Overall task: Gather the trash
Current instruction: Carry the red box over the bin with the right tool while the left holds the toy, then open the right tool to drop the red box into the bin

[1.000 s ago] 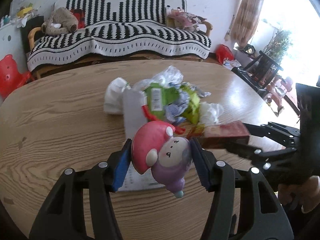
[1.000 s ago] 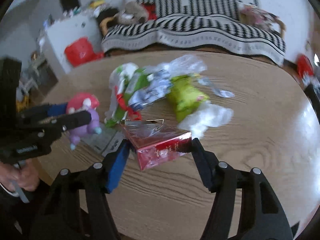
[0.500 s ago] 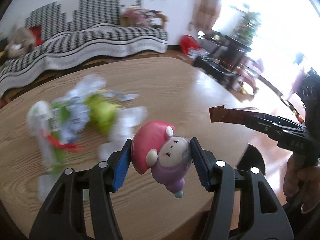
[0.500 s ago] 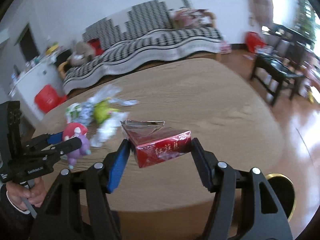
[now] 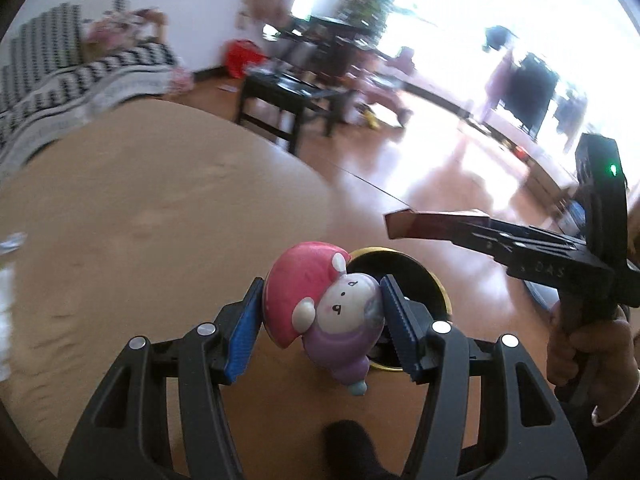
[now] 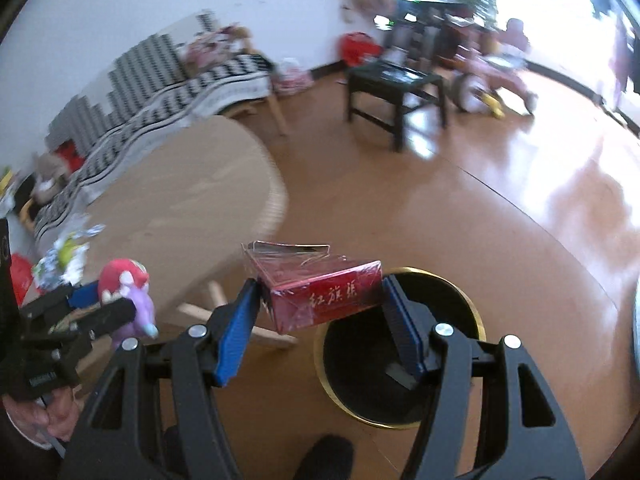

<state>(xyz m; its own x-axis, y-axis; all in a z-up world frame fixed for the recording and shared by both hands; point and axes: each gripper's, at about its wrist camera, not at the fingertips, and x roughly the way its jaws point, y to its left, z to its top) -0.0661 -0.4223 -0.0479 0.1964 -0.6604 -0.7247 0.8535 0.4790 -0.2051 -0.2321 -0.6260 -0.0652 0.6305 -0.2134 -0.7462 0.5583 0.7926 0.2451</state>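
Note:
My left gripper (image 5: 322,320) is shut on a small toy figure (image 5: 320,308) with a pink cap and purple body, held just above and left of a black, gold-rimmed trash bin (image 5: 404,268) on the floor. My right gripper (image 6: 320,312) is shut on a red cigarette box (image 6: 320,292), held over the left rim of the same bin (image 6: 400,360). The right gripper and its box (image 5: 432,224) show at the right of the left wrist view. The left gripper with the toy (image 6: 128,292) shows at the left of the right wrist view.
The round wooden table (image 6: 180,216) lies to the left, with a pile of wrappers (image 6: 64,256) at its far left. A black low table (image 6: 396,84), a striped sofa (image 6: 160,92) and a ride-on toy (image 6: 492,80) stand further back on the shiny wooden floor.
Both grippers have swung right, away from the table and the trash pile, and now hang over the floor by the bin. Each still holds its object.

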